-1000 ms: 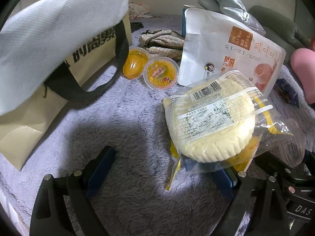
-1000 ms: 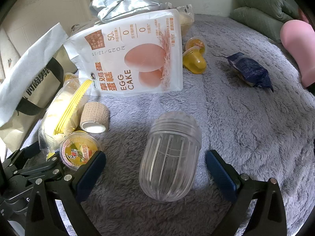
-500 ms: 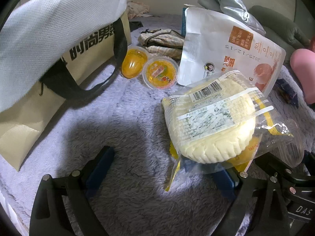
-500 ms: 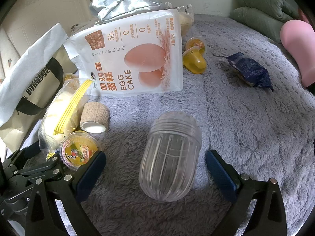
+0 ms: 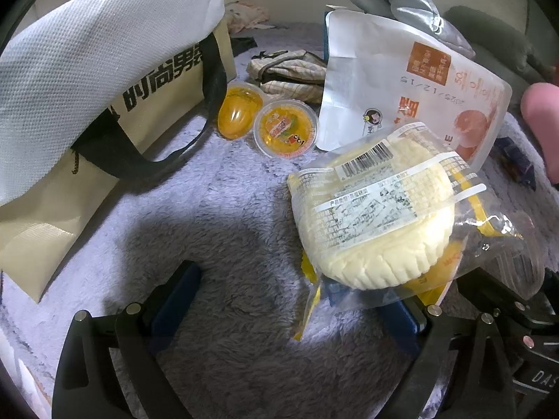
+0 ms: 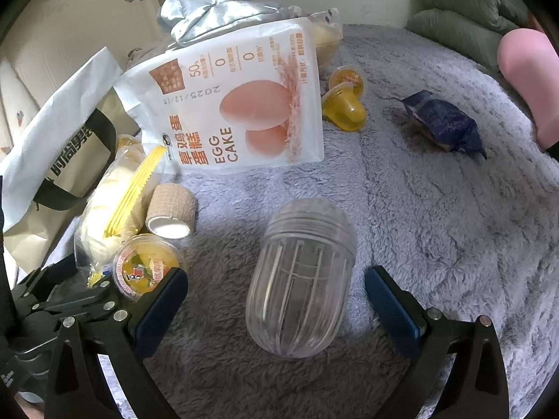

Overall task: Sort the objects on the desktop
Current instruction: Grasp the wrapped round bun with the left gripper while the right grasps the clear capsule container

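Observation:
My left gripper [image 5: 290, 300] is open above the grey plush cover. A wrapped pale-yellow bun [image 5: 377, 220] lies over its right finger, not gripped. Two orange jelly cups [image 5: 284, 129] sit further off beside a beige tote bag [image 5: 87, 111]. My right gripper [image 6: 276, 296] is open, with a clear ribbed plastic capsule [image 6: 300, 279] lying between its fingers, untouched. The egg cake pouch [image 6: 237, 108] stands behind it. A bandage roll [image 6: 171, 209], a jelly cup [image 6: 143, 272] and the bun [image 6: 111, 195] lie to the left.
A dark blue snack packet [image 6: 443, 125] and two more jelly cups [image 6: 346, 101] lie at the back right. A pink object [image 6: 527, 80] and green pillows [image 6: 464, 21] border the right. Silver fabric [image 6: 213, 14] sits behind the pouch. Folded checked cloth [image 5: 293, 73] lies far back.
The left gripper's view has shifted slightly, so the tote bag sits a little further left. The right gripper and the capsule have not moved.

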`<state>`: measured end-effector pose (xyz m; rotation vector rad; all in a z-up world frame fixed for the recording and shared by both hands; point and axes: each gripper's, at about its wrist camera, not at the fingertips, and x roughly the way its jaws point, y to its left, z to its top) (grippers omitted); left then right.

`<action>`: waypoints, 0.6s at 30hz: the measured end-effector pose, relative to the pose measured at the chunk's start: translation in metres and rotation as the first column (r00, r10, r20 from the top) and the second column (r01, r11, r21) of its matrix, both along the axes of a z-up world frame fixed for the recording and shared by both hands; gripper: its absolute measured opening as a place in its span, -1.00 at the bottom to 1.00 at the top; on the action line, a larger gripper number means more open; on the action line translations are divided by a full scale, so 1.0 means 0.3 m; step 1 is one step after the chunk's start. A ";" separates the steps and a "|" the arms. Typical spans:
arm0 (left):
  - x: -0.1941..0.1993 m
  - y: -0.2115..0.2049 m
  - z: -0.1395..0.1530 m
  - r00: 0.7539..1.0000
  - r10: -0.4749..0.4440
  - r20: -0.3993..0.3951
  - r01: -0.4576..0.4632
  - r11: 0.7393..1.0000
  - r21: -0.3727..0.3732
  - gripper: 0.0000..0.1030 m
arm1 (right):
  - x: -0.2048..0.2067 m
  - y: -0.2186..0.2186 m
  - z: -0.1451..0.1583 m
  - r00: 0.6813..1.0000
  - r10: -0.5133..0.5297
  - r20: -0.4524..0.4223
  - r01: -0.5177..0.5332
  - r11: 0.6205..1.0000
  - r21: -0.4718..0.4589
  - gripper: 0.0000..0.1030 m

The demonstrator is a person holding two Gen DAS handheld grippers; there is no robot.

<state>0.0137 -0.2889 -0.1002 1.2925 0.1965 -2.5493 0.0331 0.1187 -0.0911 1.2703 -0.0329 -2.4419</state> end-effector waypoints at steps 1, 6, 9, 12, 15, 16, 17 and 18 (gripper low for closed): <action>-0.001 0.002 0.002 1.000 -0.005 0.015 0.005 1.000 -0.001 0.88 | -0.003 -0.006 -0.005 1.000 0.003 0.004 -0.003 1.000 -0.002 1.00; 0.028 -0.005 0.043 0.996 -0.054 0.076 0.046 0.993 0.107 0.81 | 0.054 0.005 0.018 1.000 0.016 -0.007 -0.017 1.000 -0.020 0.85; 0.063 -0.018 0.087 0.993 -0.110 0.045 0.100 0.978 0.183 0.79 | 0.159 0.028 0.044 0.998 0.053 -0.041 -0.055 0.998 -0.027 0.66; 0.094 -0.033 0.123 0.989 -0.147 0.019 0.141 0.975 0.172 0.79 | 0.225 0.046 0.065 0.994 0.064 -0.088 -0.066 0.998 -0.020 0.51; 0.106 -0.062 0.147 0.985 -0.169 -0.018 0.169 0.968 0.186 0.79 | 0.207 0.094 0.094 0.995 0.007 -0.103 -0.014 0.998 -0.067 0.29; 0.106 -0.065 0.150 0.982 -0.184 -0.032 0.187 0.961 0.203 0.79 | 0.204 0.107 0.104 0.994 -0.016 -0.104 0.007 0.996 -0.089 0.29; 0.100 -0.066 0.152 0.978 -0.202 -0.043 0.207 0.955 0.213 0.79 | 0.191 0.119 0.110 0.994 -0.038 -0.103 0.027 0.993 -0.111 0.29; 0.092 -0.065 0.152 0.977 -0.208 -0.046 0.213 0.954 0.211 0.79 | 0.150 0.129 0.115 0.993 -0.063 -0.096 0.049 0.990 -0.136 0.29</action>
